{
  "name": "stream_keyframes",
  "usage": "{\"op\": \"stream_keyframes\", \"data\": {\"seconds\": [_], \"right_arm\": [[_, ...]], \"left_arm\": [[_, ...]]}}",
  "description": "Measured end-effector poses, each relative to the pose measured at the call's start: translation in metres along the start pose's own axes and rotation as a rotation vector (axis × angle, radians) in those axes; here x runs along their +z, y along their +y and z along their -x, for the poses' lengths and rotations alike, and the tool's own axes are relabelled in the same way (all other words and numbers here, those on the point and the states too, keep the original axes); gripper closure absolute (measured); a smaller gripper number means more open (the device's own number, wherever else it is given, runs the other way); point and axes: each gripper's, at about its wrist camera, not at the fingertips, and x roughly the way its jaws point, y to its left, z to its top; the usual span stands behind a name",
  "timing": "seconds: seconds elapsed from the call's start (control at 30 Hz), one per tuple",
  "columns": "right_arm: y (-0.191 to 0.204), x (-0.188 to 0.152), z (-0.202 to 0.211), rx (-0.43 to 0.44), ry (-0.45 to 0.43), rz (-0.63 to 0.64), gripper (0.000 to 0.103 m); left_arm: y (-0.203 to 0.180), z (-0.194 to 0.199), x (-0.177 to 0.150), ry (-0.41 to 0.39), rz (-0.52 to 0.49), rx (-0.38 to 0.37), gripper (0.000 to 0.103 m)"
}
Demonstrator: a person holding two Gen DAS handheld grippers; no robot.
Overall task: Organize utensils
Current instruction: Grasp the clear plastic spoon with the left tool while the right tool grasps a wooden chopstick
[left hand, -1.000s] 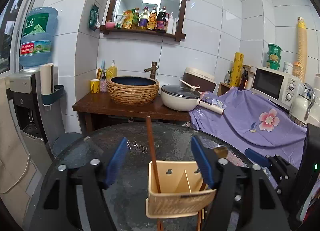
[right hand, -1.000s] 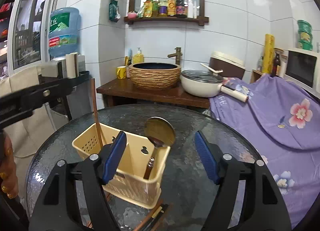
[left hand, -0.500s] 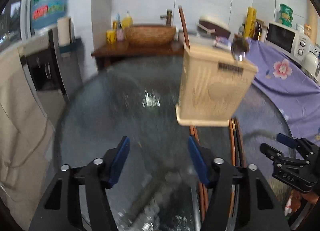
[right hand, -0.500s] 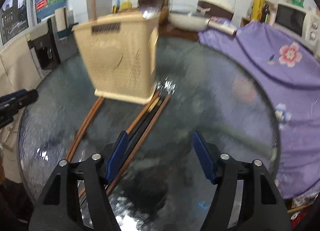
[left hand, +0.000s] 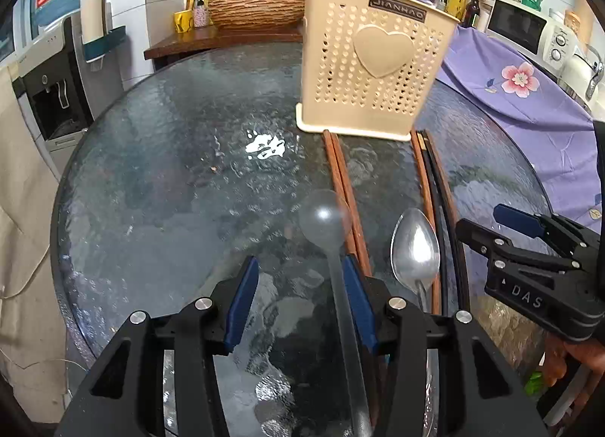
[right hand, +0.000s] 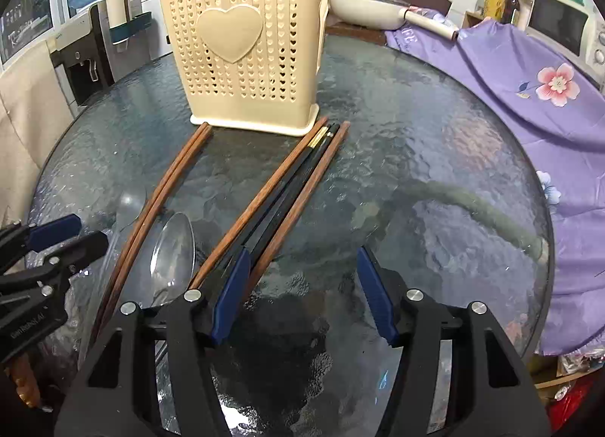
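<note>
A beige perforated utensil holder [left hand: 372,58] [right hand: 247,47] stands on the round glass table [left hand: 170,172] with a chopstick and a spoon sticking out of it. In front of it lie a pair of brown chopsticks [left hand: 346,191] [right hand: 166,187], several more brown and black chopsticks [right hand: 287,183] [left hand: 435,187], a metal spoon [left hand: 415,248] [right hand: 174,251] and a clear plastic spoon [left hand: 326,217]. My left gripper [left hand: 300,293] is open, low over the clear spoon's handle. My right gripper [right hand: 302,289] is open and empty, right of the chopstick bundle.
A purple flowered cloth [right hand: 529,96] covers the counter to the right, with a microwave [left hand: 525,30]. A wooden stand with a basin [left hand: 257,11] and a pan [right hand: 365,5] is behind the table. A water dispenser [left hand: 56,58] stands at left.
Both grippers have dropped from above the holder to low in front of it, near the table's front. The loose utensils on the glass now lie right by the fingers.
</note>
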Motion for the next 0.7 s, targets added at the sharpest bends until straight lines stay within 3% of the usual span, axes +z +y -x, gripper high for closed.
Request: {"op": "stream_keyframes", "data": {"seconds": [0.27, 0.5, 0.7], "right_arm": [[-0.006, 0.002, -0.002, 0.002, 0.008, 0.007, 0.044], [-0.028, 0.001, 0.001, -0.067, 0.026, 0.007, 0.046], [-0.052, 0.002, 0.0, -0.007, 0.024, -0.107, 0.046]], "left_arm": [[-0.006, -0.005, -0.005, 0.013, -0.01, -0.003, 0.062], [0.005, -0.004, -0.004, 0.016, 0.005, 0.023, 0.064], [0.015, -0.005, 0.001, 0.021, 0.036, 0.021, 0.064]]}}
